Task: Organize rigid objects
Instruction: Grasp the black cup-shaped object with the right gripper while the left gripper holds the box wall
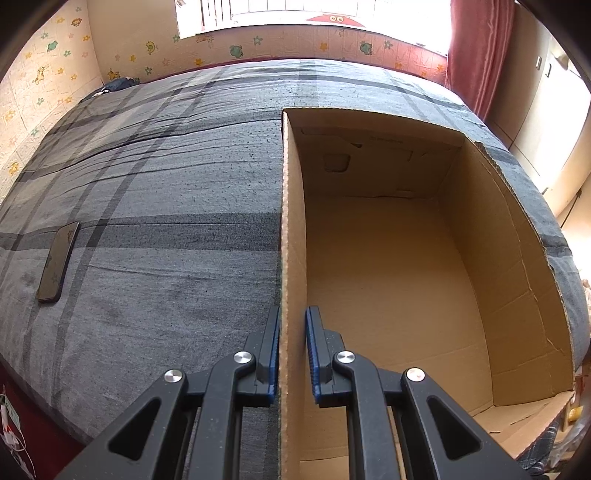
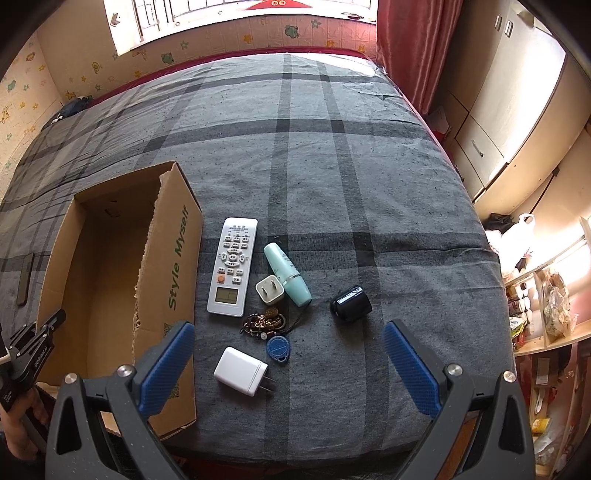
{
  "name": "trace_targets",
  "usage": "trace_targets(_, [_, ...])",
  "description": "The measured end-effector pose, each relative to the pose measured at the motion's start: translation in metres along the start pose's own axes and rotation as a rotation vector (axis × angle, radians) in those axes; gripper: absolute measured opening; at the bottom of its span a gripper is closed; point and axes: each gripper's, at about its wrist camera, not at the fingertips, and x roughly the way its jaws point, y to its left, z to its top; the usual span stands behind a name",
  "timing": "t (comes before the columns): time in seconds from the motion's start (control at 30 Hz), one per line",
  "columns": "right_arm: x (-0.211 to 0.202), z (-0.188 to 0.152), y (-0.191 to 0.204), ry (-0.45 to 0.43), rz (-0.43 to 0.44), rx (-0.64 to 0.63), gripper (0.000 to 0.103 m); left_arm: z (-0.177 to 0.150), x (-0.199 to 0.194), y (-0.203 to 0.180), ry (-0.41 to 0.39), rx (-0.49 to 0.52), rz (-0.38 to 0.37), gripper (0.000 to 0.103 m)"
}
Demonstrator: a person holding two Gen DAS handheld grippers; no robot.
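White charger (image 2: pixel 242 370) lies between the open right hand-held gripper (image 2: pixel 288 363) fingers.

Grey plaid bed (image 2: pixel 369 184), bright window (image 1: pixel 295 11) (red curtain (image 2: pixel 406 48)), sticker wall (image 1: pixel 48 74)

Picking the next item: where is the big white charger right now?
In the right wrist view, the white charger lies on the bedspread between the open right gripper fingers, below the keyring, beside the cardboard box.
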Motion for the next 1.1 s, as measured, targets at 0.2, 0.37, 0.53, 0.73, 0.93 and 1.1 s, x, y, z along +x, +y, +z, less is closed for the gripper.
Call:
trace_targets(0.2, [0.04,0.007,-0.019,0.024,0.009,0.024,0.103,0.0,0.0,0.0,-0.002,0.002,0.004,0.014])
trace_targets(0.37, [0.075,0.008,-0.035,0.043,-0.026,0.037,0.103,0.0,0.0,0.0,-0.001,0.001,0.001,0.014])
trace_targets(0.53, [0.112,0.002,-0.056,0.082,-0.025,0.091,0.103,0.0,0.0,0.0,0.0,0.0,0.004,0.014])
trace_targets(0.73, [0.14,-0.005,-0.07,0.09,-0.052,0.112,0.1,0.0,0.003,-0.002,0.016,0.016,0.016,0.014])
trace_targets(0.93, [0.15,-0.007,-0.074,0.114,-0.012,0.119,0.081,-0.002,0.004,0.0,0.015,-0.001,0.009,0.014])
trace_targets(1.1, [0.15,-0.007,-0.072,0.11,0.005,0.106,0.053,-0.002,0.005,-0.001,0.012,0.001,0.014,0.013])
